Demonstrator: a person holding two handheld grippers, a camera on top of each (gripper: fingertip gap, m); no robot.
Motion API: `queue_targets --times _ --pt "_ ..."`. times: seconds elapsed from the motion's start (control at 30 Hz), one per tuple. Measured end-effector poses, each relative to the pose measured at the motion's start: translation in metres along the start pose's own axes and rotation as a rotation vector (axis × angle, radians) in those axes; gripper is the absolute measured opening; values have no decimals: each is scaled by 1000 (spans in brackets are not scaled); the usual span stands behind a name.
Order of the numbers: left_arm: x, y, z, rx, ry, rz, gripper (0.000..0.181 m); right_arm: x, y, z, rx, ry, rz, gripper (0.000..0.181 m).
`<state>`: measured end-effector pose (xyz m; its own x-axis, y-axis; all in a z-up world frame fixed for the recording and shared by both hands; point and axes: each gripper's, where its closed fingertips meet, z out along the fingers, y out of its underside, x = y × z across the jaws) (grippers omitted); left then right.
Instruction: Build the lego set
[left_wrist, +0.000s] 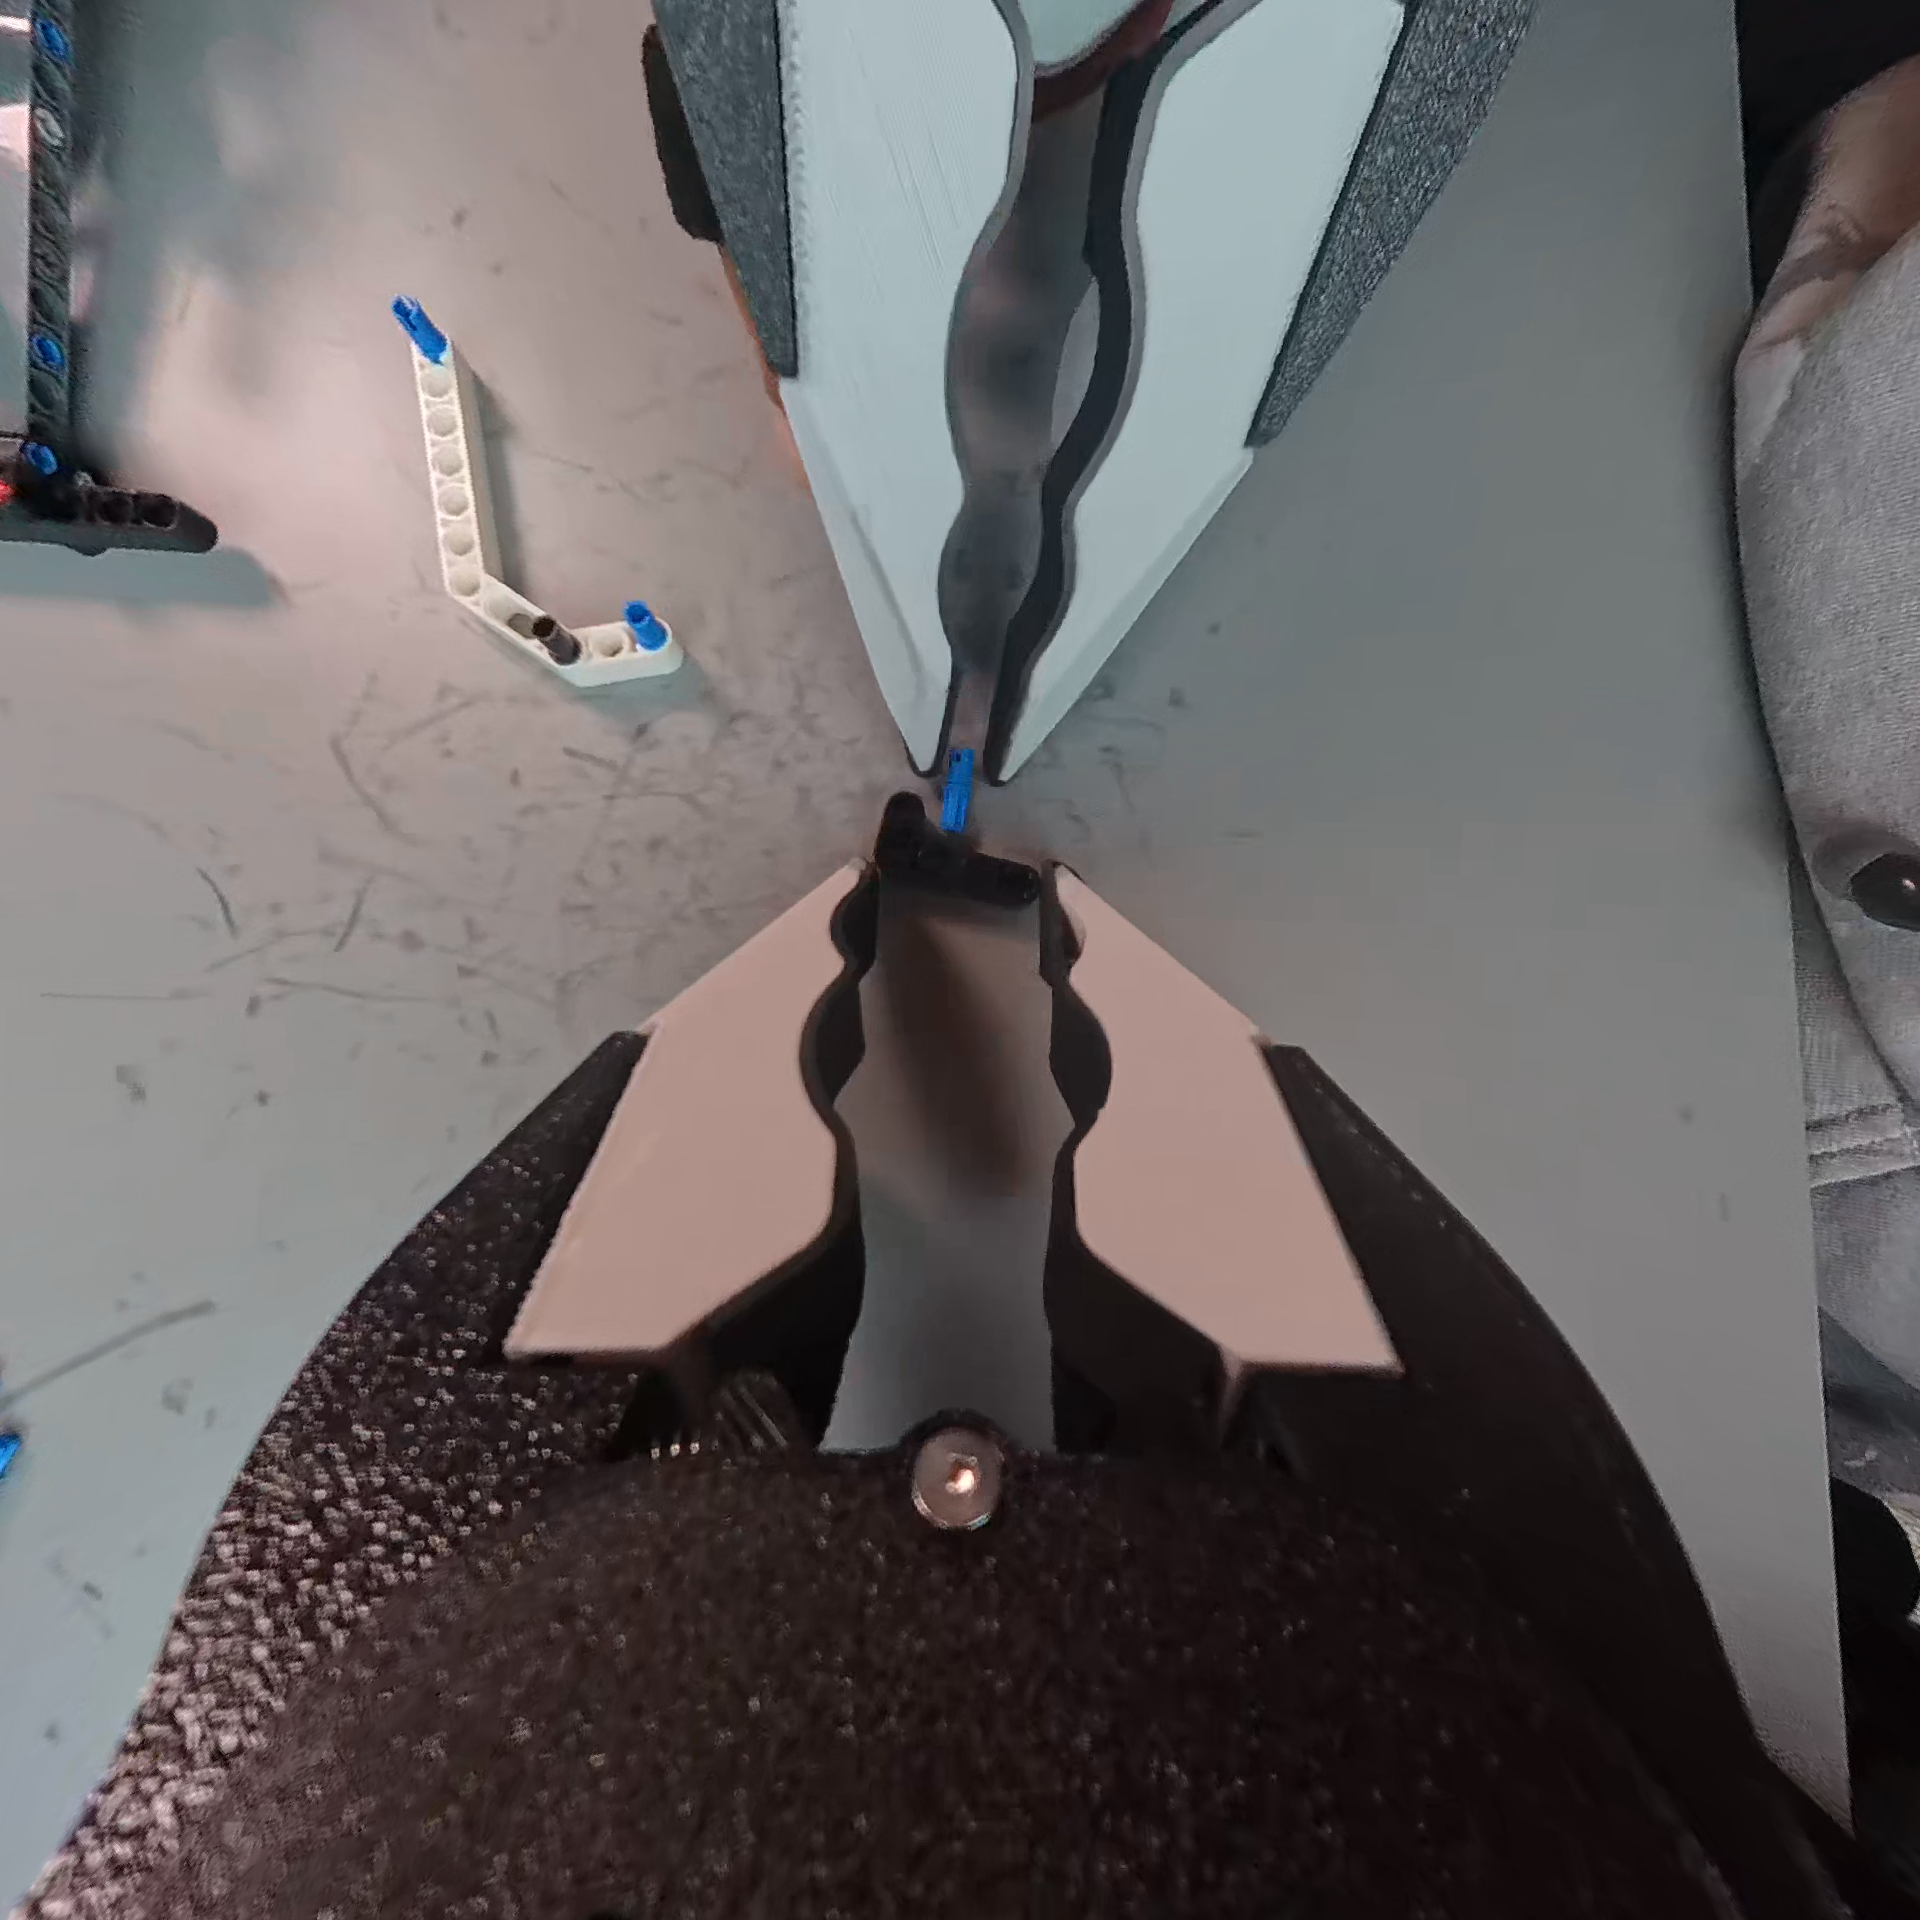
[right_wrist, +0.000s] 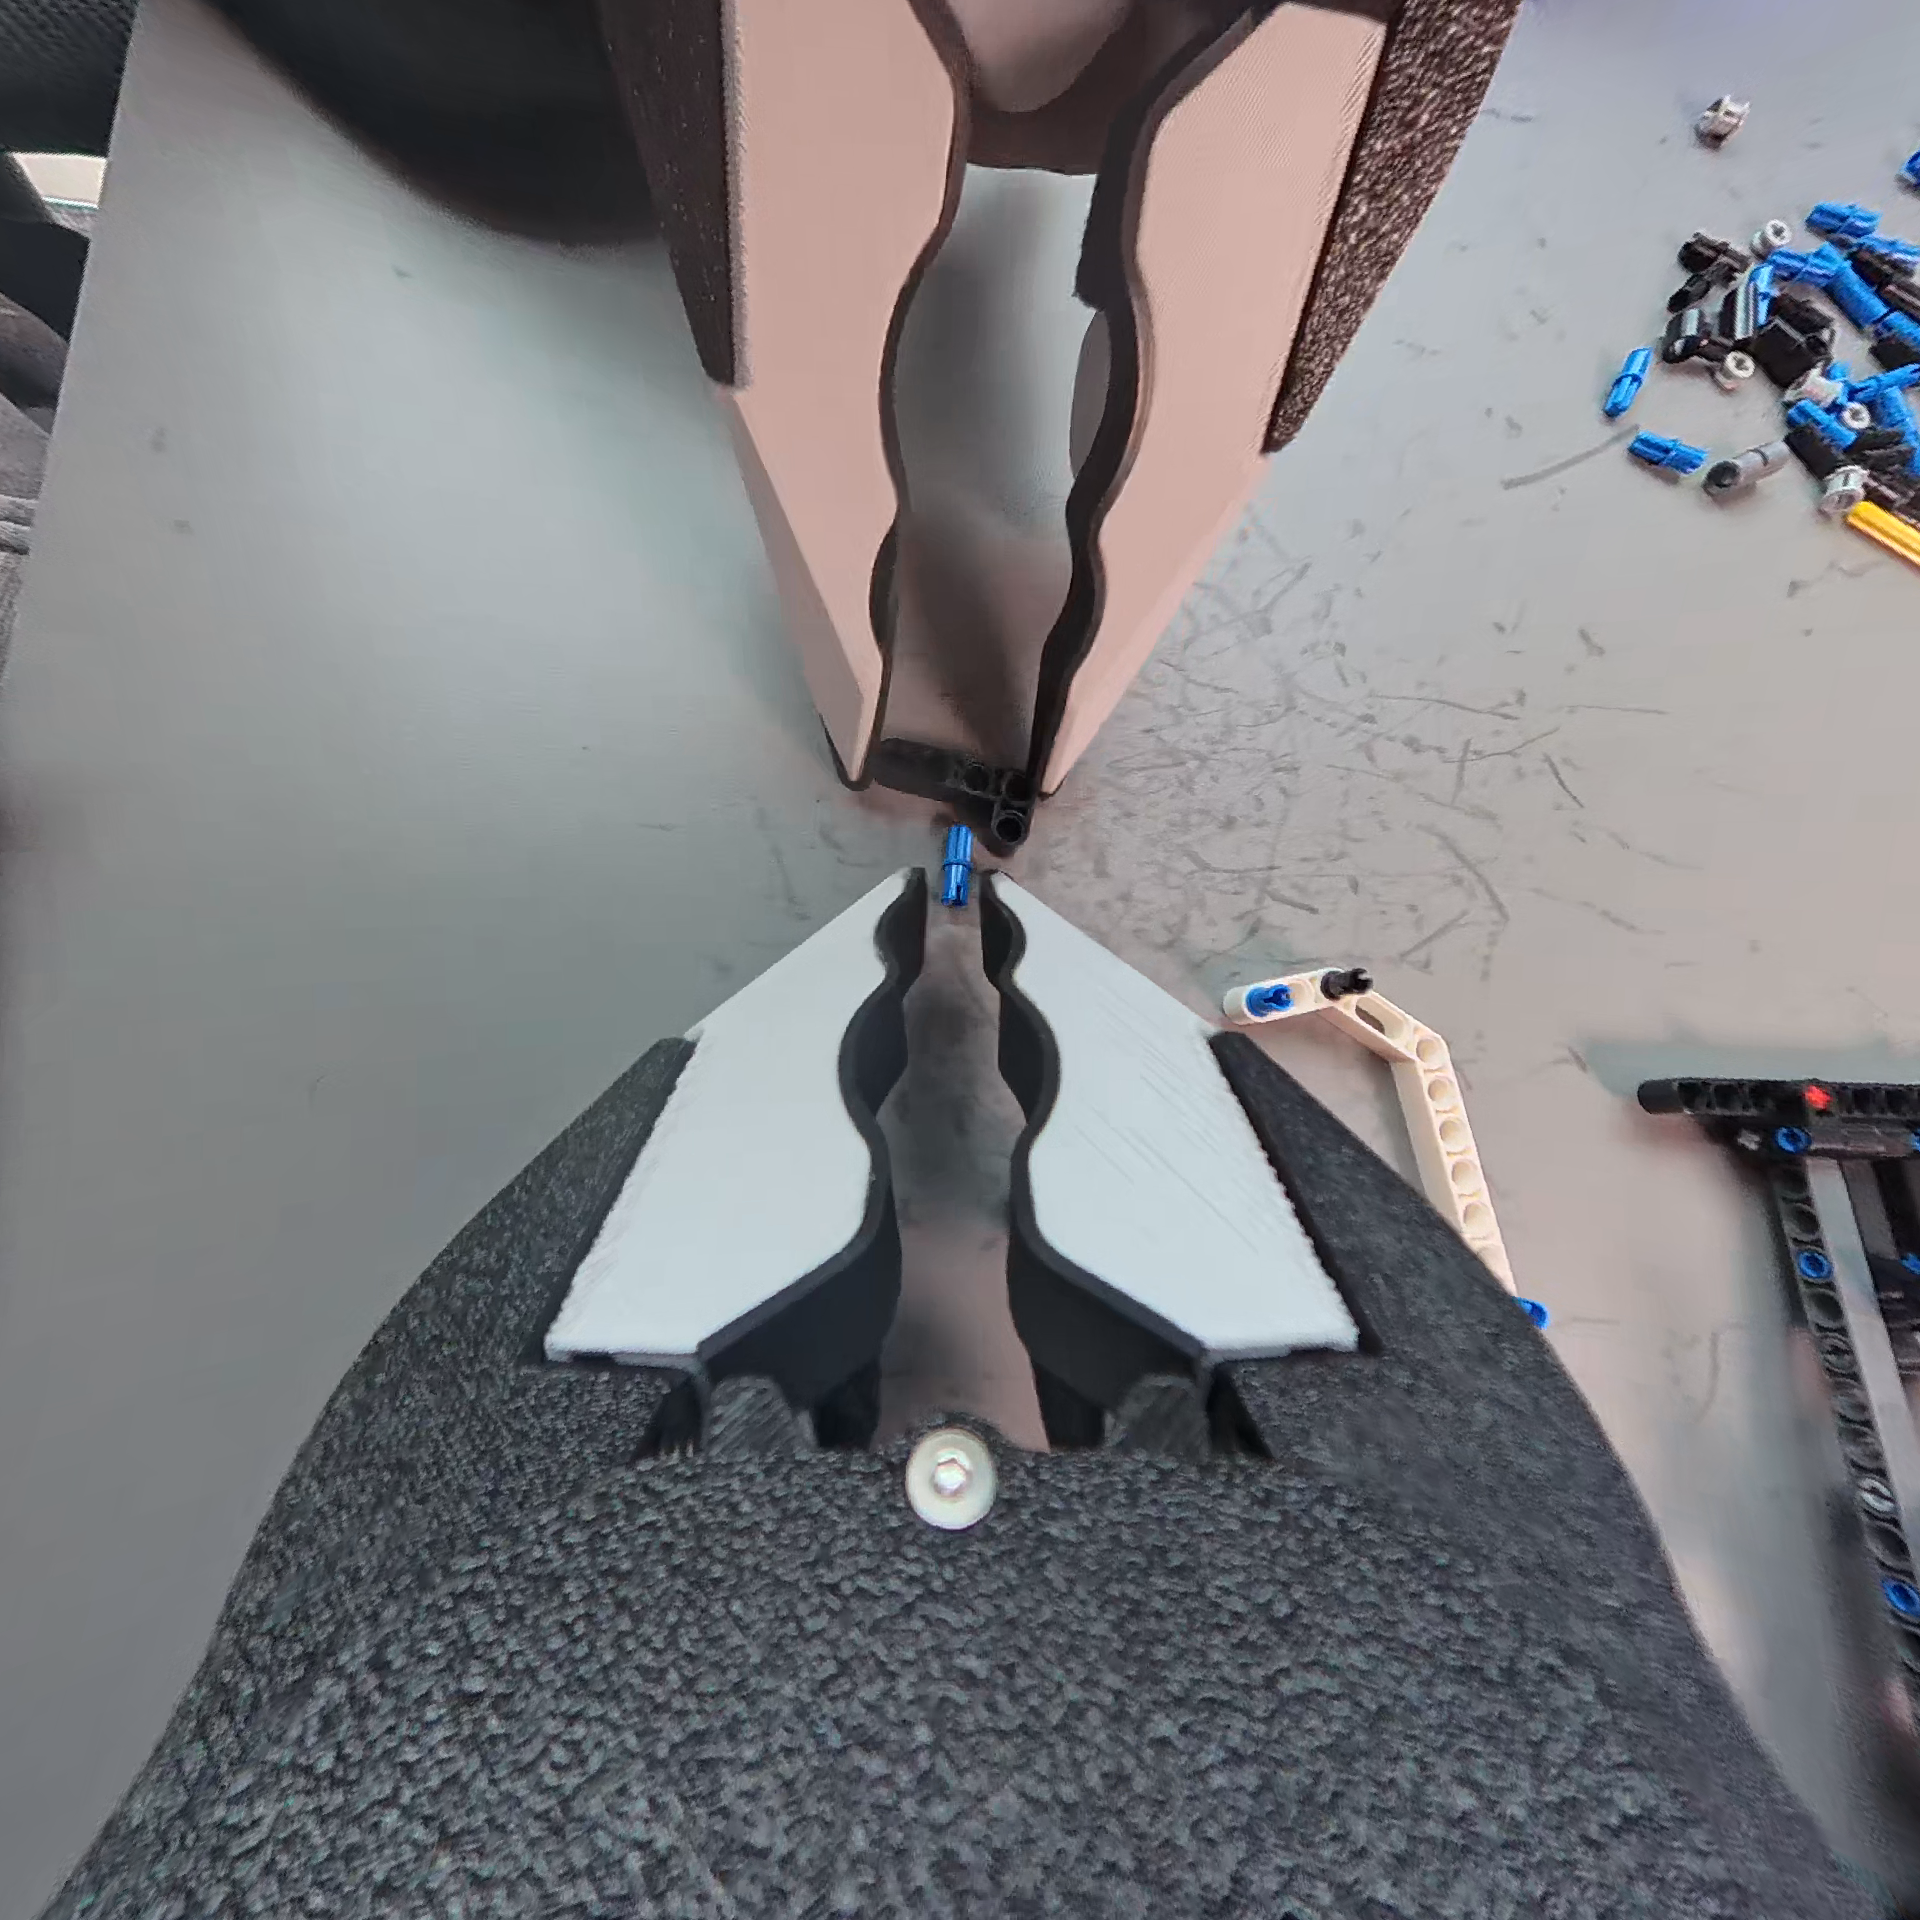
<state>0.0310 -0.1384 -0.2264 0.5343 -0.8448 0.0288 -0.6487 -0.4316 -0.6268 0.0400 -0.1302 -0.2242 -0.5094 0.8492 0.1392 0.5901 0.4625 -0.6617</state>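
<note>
My left gripper (left_wrist: 956, 864), with pinkish fingers, is shut on a small black L-shaped lego piece (left_wrist: 961, 864). It also shows at the top of the right wrist view (right_wrist: 951, 774), holding that black piece (right_wrist: 961, 781). My right gripper (right_wrist: 954, 878), with white fingers, is shut on a short blue pin (right_wrist: 953, 864). It faces my left gripper tip to tip in the left wrist view (left_wrist: 958, 774). The blue pin (left_wrist: 957, 790) points at the black piece and its tip is just at it.
A white angled beam (left_wrist: 488, 509) with blue pins and a black pin lies on the scratched grey table (left_wrist: 312, 883); it also shows in the right wrist view (right_wrist: 1434, 1101). A black frame assembly (right_wrist: 1829, 1247) lies right. A pile of loose parts (right_wrist: 1808, 343) lies far right. Both grippers' tips are close together, under 4 cm apart.
</note>
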Motion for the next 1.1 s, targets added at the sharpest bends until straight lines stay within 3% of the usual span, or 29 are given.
queue_targets --times 0.17,0.3,0.4,0.6,0.87,1.1 --pt "-4 -9 7 1 -63 -98 30 2 5 -5 -10 8 -30 4" --pt "-4 -25 15 38 -108 -224 31 17 6 -33 55 21 23 4" --pt "0 -38 12 93 -83 -223 41 18 5 -47 99 14 -4 4" --pt "7 -53 -14 258 -36 -128 18 2 -11 -50 204 -55 -62 4" --pt "22 -54 -16 300 66 -143 4 -11 -25 -48 269 -100 -87 4" --pt "25 -75 -42 534 183 -178 4 -6 -56 -75 529 -114 -8 4"
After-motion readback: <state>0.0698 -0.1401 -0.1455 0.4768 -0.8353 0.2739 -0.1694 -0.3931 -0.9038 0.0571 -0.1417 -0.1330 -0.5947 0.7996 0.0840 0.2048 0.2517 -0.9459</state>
